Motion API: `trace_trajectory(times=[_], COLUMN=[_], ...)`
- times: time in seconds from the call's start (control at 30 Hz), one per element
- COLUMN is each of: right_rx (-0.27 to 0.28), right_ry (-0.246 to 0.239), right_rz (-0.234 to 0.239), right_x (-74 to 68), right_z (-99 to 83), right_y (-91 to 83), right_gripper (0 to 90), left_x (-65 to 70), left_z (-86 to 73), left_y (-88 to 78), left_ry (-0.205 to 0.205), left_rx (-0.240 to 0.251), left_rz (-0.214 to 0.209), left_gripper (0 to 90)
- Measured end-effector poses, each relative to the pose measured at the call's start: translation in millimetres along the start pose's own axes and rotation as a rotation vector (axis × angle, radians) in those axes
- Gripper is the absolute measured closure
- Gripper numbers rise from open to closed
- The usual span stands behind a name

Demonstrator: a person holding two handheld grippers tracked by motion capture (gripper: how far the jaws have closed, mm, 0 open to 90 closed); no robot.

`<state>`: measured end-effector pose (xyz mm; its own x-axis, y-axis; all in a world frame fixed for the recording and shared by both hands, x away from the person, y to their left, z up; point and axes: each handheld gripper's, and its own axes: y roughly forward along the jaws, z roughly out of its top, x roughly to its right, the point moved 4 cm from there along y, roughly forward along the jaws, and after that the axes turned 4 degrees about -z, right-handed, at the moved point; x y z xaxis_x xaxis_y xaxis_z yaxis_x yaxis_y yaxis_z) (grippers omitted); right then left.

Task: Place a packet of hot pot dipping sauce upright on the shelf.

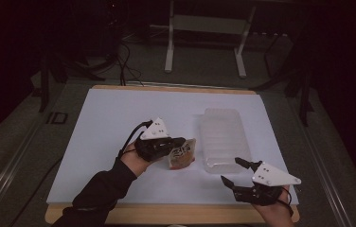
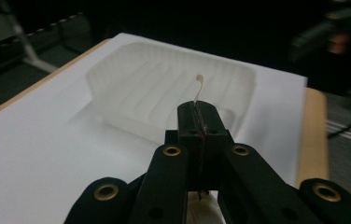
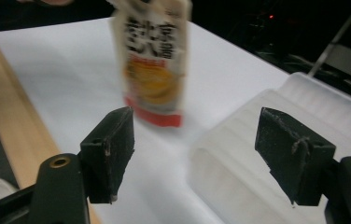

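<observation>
Lifting a sauce pouch (image 1: 182,155) off the white sheet (image 1: 105,142), pinched by its top edge in the closed left gripper (image 1: 178,143), just beside the clear tray (image 1: 223,137), right gripper (image 1: 235,171) waiting open and empty nearby, next move likely calling for carrying it over the tray.

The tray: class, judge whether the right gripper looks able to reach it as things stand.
Probably yes. The right gripper sits with its jaws open just short of the tray, with bare white sheet between them. The pouch hangs in the left gripper, off to the side.
</observation>
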<state>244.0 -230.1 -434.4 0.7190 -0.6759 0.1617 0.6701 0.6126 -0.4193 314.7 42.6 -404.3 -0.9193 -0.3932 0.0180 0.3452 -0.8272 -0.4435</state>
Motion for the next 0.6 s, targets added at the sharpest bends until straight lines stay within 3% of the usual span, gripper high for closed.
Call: trace_trajectory(times=[0.03,0.07,0.17,0.37,0.6], right_rx=[0.006,0.016,0.027,-0.013,-0.047], right_ry=[0.019,0.031,0.035,-0.030,-0.088], right_rz=[0.019,0.022,0.078,0.172,0.264], right_x=[4.4,9.1,20.2,31.9,40.1], right_z=[1.5,3.1,8.8,22.1,47.3], right_y=[-0.5,-0.9,-0.8,6.7,13.7], right_gripper=[32.4,33.5,38.4,39.7,41.7], left_x=[1.1,2.2,4.4,6.6,7.9], left_z=[1.9,3.8,8.2,12.1,12.2], left_y=[-1.8,-3.6,-8.0,-15.0,-18.8], left_ry=[0.005,0.019,0.043,0.061,0.066], left_rx=[0.004,0.006,0.009,0.030,0.030], left_rz=[-0.024,-0.023,-0.063,-0.115,-0.131], left_gripper=[90.0,90.0,90.0,90.0,90.0])
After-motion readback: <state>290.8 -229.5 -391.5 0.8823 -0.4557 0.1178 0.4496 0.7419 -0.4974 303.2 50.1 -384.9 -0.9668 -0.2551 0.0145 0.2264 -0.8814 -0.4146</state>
